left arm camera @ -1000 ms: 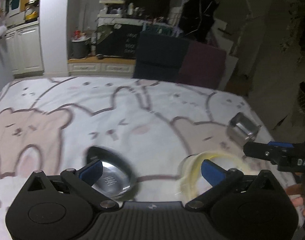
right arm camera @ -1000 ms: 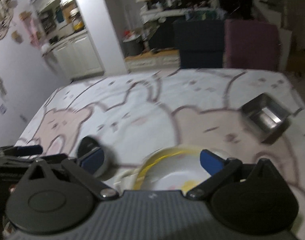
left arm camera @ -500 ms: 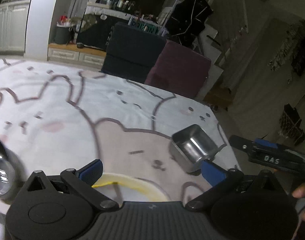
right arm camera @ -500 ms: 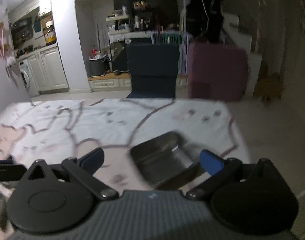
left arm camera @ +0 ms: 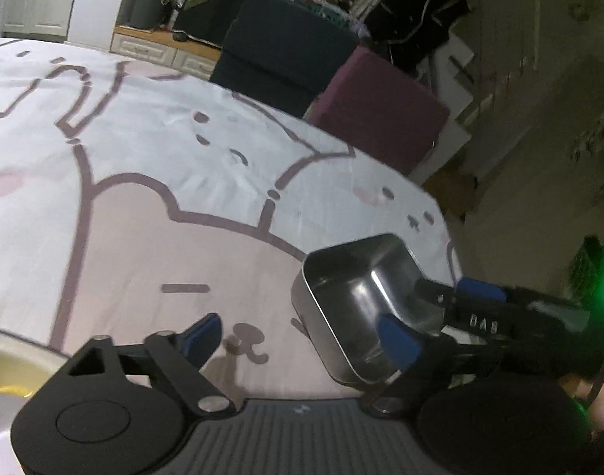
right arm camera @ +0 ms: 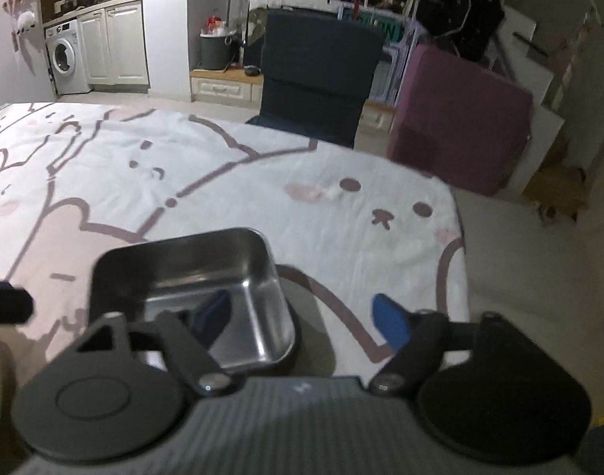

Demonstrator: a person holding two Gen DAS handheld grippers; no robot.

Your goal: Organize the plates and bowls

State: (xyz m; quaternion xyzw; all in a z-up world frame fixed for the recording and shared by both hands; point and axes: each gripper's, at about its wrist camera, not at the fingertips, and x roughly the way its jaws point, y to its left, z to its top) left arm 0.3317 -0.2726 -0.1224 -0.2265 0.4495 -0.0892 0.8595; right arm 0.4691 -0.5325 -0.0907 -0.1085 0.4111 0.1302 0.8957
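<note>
Tin: the square steel tin (right arm camera: 191,289), shiny and empty, sits near the bedspread's (right arm camera: 262,182) right edge.
Right gripper (right arm camera: 302,316): jaws closing astride the tin's right wall, not pressing.
Left gripper (left arm camera: 302,336): jaws closing astride its near-left wall.
Room: bare bedspread beyond the tin.

Square steel bowl (right arm camera: 191,277), shiny, upright, empty, near the bedsheet's corner. Yellow-rimmed white plate (left arm camera: 8,372) well apart, partly cropped.

A dim room. Beyond the bed's cartoon-printed sheet (right arm camera: 262,182) stand a navy chair (right arm camera: 321,75) and a maroon block (right arm camera: 460,118). White cabinets (right arm camera: 115,47) and a washer (right arm camera: 64,59) line the far left wall, near a grey bin (right arm camera: 214,51).
</note>
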